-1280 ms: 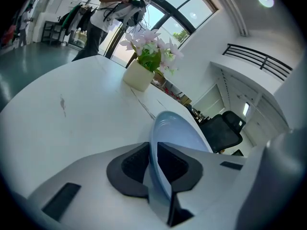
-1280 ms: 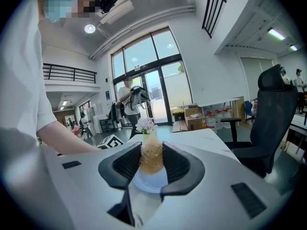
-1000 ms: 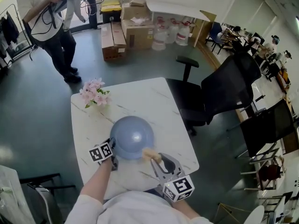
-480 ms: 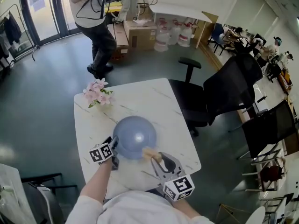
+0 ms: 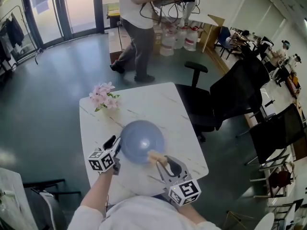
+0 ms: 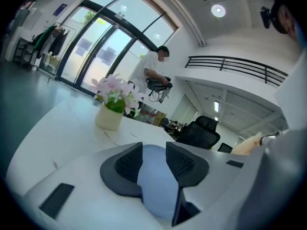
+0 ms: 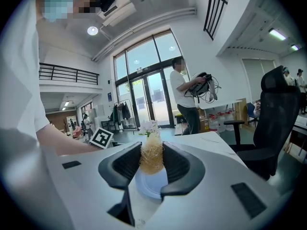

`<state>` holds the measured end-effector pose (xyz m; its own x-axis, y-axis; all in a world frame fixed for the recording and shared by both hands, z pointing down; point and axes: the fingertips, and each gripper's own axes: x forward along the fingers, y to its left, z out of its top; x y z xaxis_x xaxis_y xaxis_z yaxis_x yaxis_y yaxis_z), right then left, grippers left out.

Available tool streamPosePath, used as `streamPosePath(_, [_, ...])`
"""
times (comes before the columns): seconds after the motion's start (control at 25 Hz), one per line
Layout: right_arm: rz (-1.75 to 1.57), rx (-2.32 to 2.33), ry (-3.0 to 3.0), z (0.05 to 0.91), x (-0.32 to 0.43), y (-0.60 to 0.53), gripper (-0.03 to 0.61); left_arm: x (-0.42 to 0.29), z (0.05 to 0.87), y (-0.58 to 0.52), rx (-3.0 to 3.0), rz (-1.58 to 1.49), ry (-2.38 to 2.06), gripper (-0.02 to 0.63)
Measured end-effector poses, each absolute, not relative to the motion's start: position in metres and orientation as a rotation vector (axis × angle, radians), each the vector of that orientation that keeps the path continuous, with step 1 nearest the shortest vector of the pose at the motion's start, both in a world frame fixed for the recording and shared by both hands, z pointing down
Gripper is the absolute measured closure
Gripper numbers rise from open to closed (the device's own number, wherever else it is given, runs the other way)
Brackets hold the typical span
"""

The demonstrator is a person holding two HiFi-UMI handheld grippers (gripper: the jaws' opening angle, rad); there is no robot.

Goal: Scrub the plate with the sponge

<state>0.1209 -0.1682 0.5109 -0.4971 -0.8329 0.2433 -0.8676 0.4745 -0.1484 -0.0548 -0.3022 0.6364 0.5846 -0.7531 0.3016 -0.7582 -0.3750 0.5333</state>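
Near the middle of the white counter [image 5: 158,104], a shade toward 6 o'clock: the round blue plate [image 5: 142,141]. At its 9 o'clock edge, the left gripper [image 5: 114,144], jaws having just been opening and now standing apart, the plate's blue showing in the gap but neither pad pressing on it. At its 5 o'clock edge, the right gripper [image 5: 161,161], clamped on a straw-coloured sponge [image 5: 154,157] that touches the plate's rim. At 11 o'clock from the plate and well apart from it, a small pot of pink flowers [image 5: 105,97] near the counter's corner (visible past the jaws in both gripper views). Off the counter at 2 to 3 o'clock, black office chairs [image 5: 230,92], the nearest just beside the edge. At 12 o'clock on the grey floor [image 5: 48,90], a person [image 5: 139,28] mid-stride with an armful of cables and gear; beyond, at 1 o'clock, a cluster of water jugs [image 5: 180,37].
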Motion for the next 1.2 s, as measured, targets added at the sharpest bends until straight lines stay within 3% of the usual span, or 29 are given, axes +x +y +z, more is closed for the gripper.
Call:
streamPosePath(0.12, [0.369,1.501,-2.579,0.507,0.118,-0.168,0.436,-0.052,0.61,-0.295,2.289,-0.012,-1.168,0.515])
streamPosePath(0.28, [0.352,1.508,-2.59,0.503,0.115,-0.167,0.436,-0.052,0.579,-0.283,2.379,-0.055,-1.157,0.552])
streamPosePath(0.68, [0.314,1.575,-2.583,0.491,0.116,-0.161,0.436,-0.064,0.508,-0.247,2.544,-0.134,-1.154,0.568])
streamPosePath(1.2, [0.276,1.626,-2.556,0.484,0.114,-0.151,0.436,-0.055,0.477,-0.193,2.702,-0.039,-1.151,0.566])
